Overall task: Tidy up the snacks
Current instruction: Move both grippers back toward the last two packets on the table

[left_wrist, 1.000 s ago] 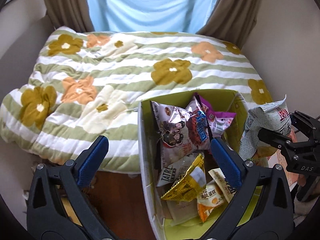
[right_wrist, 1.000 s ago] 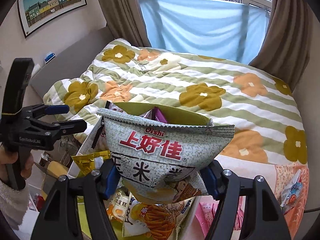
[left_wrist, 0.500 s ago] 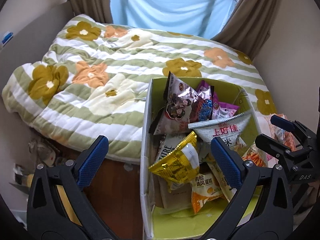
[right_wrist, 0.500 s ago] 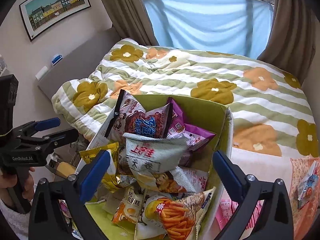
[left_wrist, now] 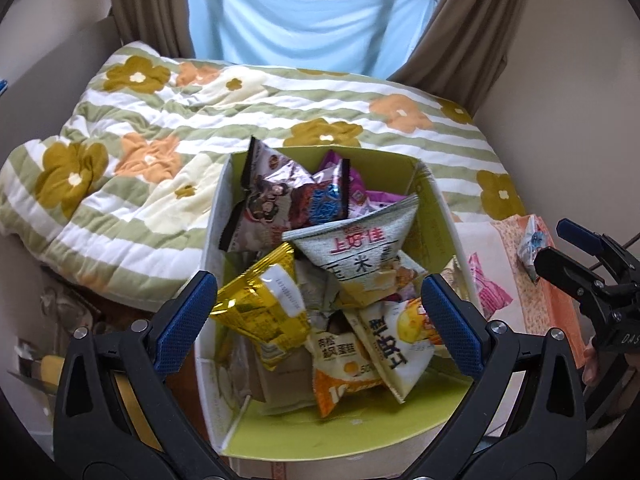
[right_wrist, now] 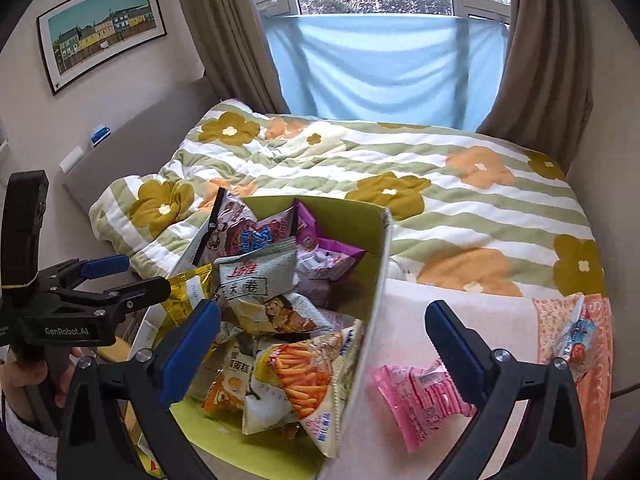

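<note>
Left wrist view looks straight down into the box (left_wrist: 434,216), a white-walled thing with a lime green inside, sitting right against the edge of the bed (left_wrist: 200,120) with its flowery striped quilt. It's stuffed: a grey-green rice roll bag (left_wrist: 356,248) with red lettering lies on top in the middle, a gold foil pack (left_wrist: 260,308) leans at the left, a silvery cartoon bag (left_wrist: 276,196) stands up at the back with a purple pack (left_wrist: 360,196) just behind it, and an orange cake pack (left_wrist: 340,372) sits near the front. The left tongs (left_wrist: 316,320) hang wide over the box with nothing between the blue pads.

Off to the right in that view you catch the right tongs (left_wrist: 560,248) side-on, spread apart and empty.

Right wrist view gives you stuff the other one mostly hides: a bag printed with orange sticks (right_wrist: 308,372) propped against the box's right wall, a pink wrapped snack (right_wrist: 420,396) lying outside the box on the pale surface (right_wrist: 480,320), and a small blue and white packet (right_wrist: 576,336) further right on an orange patterned cloth (right_wrist: 596,380). The right tongs (right_wrist: 324,336) stand fully wide, straddling that wall. You also see a hand (right_wrist: 24,376) gripping the left tool's handle, plus a framed picture (right_wrist: 104,24) on the wall.
</note>
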A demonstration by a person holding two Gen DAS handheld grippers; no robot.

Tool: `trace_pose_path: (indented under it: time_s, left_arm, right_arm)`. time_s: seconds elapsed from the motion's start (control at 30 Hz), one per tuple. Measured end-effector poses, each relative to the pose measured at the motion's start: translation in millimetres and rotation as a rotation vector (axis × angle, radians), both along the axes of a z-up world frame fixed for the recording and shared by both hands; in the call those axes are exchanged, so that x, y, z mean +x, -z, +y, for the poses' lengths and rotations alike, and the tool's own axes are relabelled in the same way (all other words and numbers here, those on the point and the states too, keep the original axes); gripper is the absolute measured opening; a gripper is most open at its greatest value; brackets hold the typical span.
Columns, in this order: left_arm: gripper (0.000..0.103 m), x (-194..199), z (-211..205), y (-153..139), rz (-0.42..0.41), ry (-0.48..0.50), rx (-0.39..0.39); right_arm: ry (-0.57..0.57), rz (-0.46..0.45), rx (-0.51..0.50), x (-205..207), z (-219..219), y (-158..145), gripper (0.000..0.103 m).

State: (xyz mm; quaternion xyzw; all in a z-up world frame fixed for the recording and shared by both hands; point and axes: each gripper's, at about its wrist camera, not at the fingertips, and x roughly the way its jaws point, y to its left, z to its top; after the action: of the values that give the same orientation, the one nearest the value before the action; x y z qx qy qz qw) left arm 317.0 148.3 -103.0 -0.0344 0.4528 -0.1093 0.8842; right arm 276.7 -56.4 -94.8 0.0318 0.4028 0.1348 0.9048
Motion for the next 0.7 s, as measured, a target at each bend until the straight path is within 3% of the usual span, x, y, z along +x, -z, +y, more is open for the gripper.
trace_pose_path:
  time_s: [0.2,0.33,0.47,0.7]
  left_arm:
    - [0.101,-17.5,-67.3,-14.2,-0.038,0.043,0.04]
    - [0.101,-24.8,-121.9,-16.0,-0.041,0.077,0.087]
    - [0.101,-23.4,-182.7,-15.5,-0.03,0.171,0.164]
    - [0.101,-10.3,-265.8,22.8,0.075,0.303,0.3]
  right_arm:
    - [0.065,-0.05,-0.004,-11.6,-69.5,-13.3,0.102]
    - [0.049,-0.054,-0.018,-13.1,-120.0,-14.6,0.102]
    - [0.013,-0.054,-0.038,-11.5,-170.4,-15.1,0.102]
    - [-0.013,-0.072,-0.081,-3.7,-255.5,-3.3,0.102]
